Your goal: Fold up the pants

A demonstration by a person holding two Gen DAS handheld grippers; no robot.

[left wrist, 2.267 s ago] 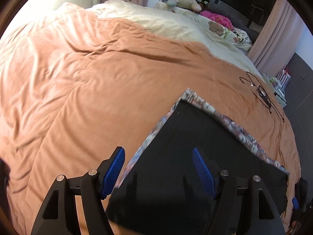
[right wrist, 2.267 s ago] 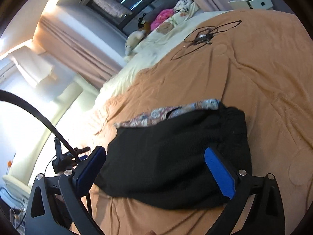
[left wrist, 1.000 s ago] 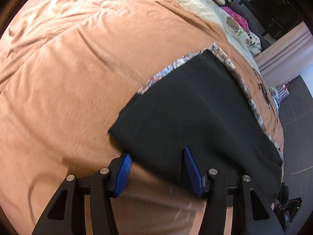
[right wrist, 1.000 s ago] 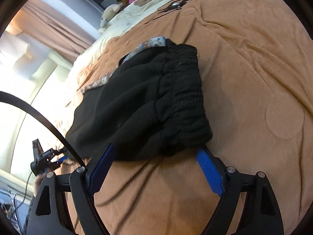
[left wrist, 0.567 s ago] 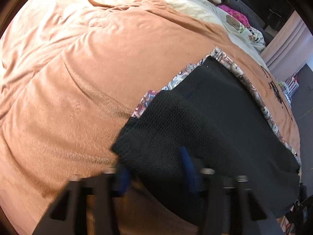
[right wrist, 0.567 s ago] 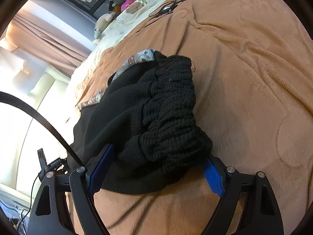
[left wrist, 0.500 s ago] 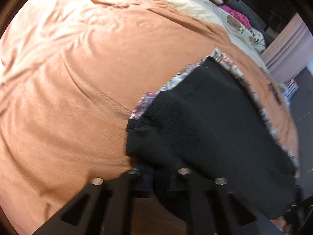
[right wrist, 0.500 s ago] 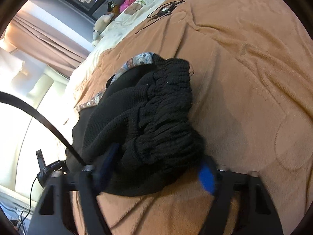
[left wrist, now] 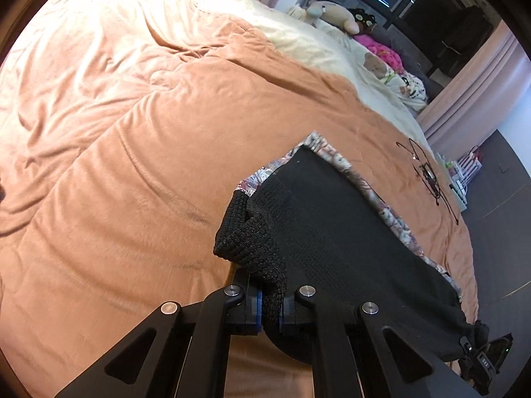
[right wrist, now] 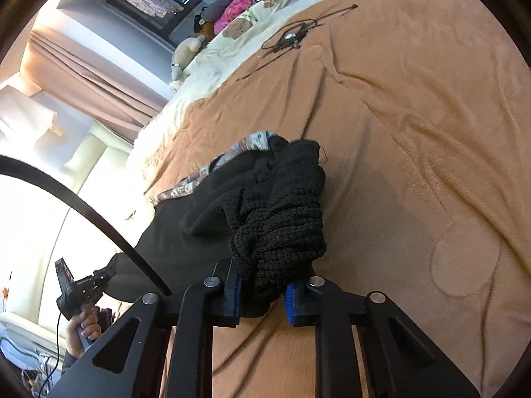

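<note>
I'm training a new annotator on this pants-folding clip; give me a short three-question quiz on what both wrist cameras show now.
1. True or false: the left gripper is shut on the black pants.
2. What does the right gripper clamp? A) the bunched waistband B) the black cable
3. What colour is the blanket under the pants?

Key: 1 true; 2 A; 3 orange.

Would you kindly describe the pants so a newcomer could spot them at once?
On the orange blanket covering the bed lie the black knit pants. Unlike the patterned cloth edging them, they are plain black and pinched at each end by a gripper.
</note>
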